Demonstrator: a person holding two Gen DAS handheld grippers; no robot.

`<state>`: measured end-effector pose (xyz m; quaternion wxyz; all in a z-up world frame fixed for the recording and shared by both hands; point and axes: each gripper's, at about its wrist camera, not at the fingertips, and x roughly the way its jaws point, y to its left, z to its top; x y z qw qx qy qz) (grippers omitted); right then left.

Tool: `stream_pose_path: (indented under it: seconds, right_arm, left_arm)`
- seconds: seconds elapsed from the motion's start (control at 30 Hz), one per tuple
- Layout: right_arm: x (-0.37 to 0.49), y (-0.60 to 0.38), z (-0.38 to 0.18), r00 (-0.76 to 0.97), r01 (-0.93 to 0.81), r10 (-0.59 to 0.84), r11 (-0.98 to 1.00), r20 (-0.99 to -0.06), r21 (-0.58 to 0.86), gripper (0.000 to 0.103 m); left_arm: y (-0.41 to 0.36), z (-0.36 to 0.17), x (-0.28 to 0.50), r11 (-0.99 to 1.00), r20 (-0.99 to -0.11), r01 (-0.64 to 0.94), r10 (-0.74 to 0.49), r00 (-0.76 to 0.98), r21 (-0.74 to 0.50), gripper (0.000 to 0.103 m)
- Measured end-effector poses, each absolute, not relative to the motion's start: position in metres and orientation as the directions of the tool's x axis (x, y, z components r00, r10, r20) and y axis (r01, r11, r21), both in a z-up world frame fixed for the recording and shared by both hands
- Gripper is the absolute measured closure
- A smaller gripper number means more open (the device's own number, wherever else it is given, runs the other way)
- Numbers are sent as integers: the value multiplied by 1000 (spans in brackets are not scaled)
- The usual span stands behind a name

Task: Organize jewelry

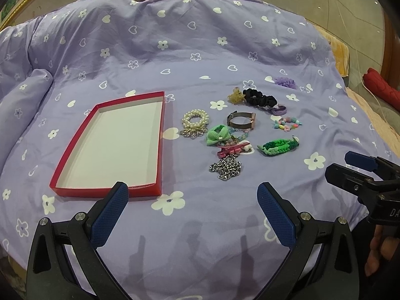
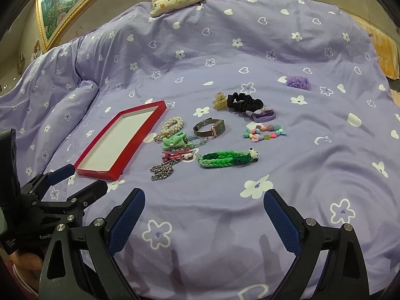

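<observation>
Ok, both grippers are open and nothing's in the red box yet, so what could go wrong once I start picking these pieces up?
1. The green bow, pink clip, blue bead strand and silver chain overlap, so lifting one may drag the others along.
2. The chain is a loose heap and could slip from the left hand-held gripper or snag.
3. The quilt is soft, so pressing down may pinch fabric.
4. The red box has low walls; dropped items might bounce out.

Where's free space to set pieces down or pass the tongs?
Free: inside the red box, and the bare duvet between both tongs and the silver chain. Crowded: the cluster from pearl bracelet to green braided band.
</observation>
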<state>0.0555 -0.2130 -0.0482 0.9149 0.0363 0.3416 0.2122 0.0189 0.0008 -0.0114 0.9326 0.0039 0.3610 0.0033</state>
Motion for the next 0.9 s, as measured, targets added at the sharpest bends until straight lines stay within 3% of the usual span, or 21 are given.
stream_pose_path:
  seconds: [0.37,0.57,0.67,0.73,0.9]
  right_arm:
    - [85,-217,-51,667,-355,411,909,-622,220,8]
    - [114,-216,-46,667,-347,407,911,-624,224,18]
    - [130,-212,-44,662,-348,410,910,-628,226,23]
    - [142,-208,-44,656,-347,410,910,-633,229,29]
    - [177,-200,-52,629,-336,417,907,-657,254,37]
  left_arm:
    - [9,-12,54,1000,-700,16,-26,713,-21,0]
    - [8,-8,83,999,-709,47,-45,703,-17,1]
    - [8,-10,98,998,-716,62,-51,696,-10,7]
    - [9,-12,111,997,-724,72,-59,687,-13,18]
    - [12,-24,140,990,-761,112,-140,633,-89,21]
